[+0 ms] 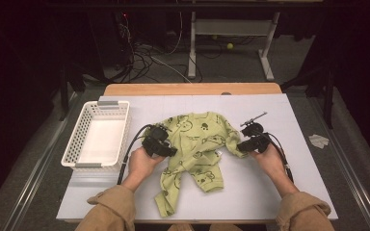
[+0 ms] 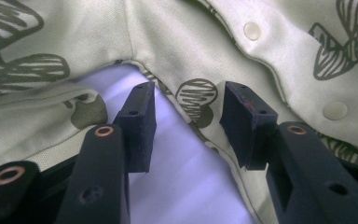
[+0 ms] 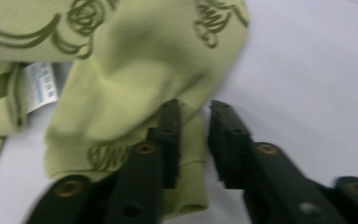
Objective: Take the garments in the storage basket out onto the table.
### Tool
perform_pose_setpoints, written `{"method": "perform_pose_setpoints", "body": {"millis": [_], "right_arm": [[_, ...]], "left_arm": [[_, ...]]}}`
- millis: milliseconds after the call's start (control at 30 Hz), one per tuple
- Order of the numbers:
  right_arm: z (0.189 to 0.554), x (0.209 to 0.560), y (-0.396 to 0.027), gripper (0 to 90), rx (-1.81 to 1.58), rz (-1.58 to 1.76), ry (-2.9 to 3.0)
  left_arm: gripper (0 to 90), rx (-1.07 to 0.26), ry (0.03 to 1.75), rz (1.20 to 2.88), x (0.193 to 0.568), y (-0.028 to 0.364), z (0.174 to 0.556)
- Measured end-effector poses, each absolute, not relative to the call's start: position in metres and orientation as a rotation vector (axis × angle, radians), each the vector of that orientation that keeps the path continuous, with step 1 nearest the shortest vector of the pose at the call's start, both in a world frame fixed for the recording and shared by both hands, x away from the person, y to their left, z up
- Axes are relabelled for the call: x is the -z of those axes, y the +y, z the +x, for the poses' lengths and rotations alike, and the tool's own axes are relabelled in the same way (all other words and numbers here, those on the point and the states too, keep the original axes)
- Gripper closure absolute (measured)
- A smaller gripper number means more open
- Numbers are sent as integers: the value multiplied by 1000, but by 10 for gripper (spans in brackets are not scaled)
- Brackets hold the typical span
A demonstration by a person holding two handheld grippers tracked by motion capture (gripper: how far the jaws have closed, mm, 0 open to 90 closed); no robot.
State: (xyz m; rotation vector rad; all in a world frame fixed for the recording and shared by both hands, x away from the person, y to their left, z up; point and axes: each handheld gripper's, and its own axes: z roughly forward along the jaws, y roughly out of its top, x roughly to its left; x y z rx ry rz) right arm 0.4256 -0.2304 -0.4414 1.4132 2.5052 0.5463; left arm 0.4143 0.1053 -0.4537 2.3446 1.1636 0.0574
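A light green baby garment (image 1: 197,144) with dark animal prints lies crumpled in the middle of the pale table (image 1: 279,192). My left gripper (image 1: 171,151) rests at its left side. In the left gripper view its jaws (image 2: 186,107) stand apart over a hemmed edge of the garment (image 2: 200,51), and the pads do not press on the cloth. My right gripper (image 1: 241,147) is at the garment's right sleeve. In the right gripper view its jaws (image 3: 193,116) stand close together with the sleeve cuff (image 3: 144,70) between them. A white care label (image 3: 41,86) shows beside the sleeve.
A white plastic basket (image 1: 77,144) stands at the table's left side with nothing in it. A small metal tool (image 1: 254,119) lies just beyond the right gripper. A crumpled scrap (image 1: 319,140) lies off the table to the right. Cables and desk legs stand behind.
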Motion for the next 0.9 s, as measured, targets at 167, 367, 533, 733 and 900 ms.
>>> {"method": "perform_pose_setpoints", "body": {"millis": [167, 367, 533, 733, 900], "right_arm": [[425, 438, -228, 900, -464, 1340, 2506], [431, 419, -257, 900, -408, 1365, 2379], [442, 415, -286, 895, -397, 1484, 2289], [434, 414, -256, 762, -491, 1361, 2320], [427, 411, -208, 762, -594, 1218, 2395]], "left_arm": [[518, -52, 1160, 2344, 454, 106, 414], [521, -38, 1168, 2338, 454, 107, 415], [521, -53, 1171, 2344, 453, 105, 415], [536, -58, 1168, 2345, 453, 105, 417], [532, -90, 1171, 2351, 453, 102, 416]]}}
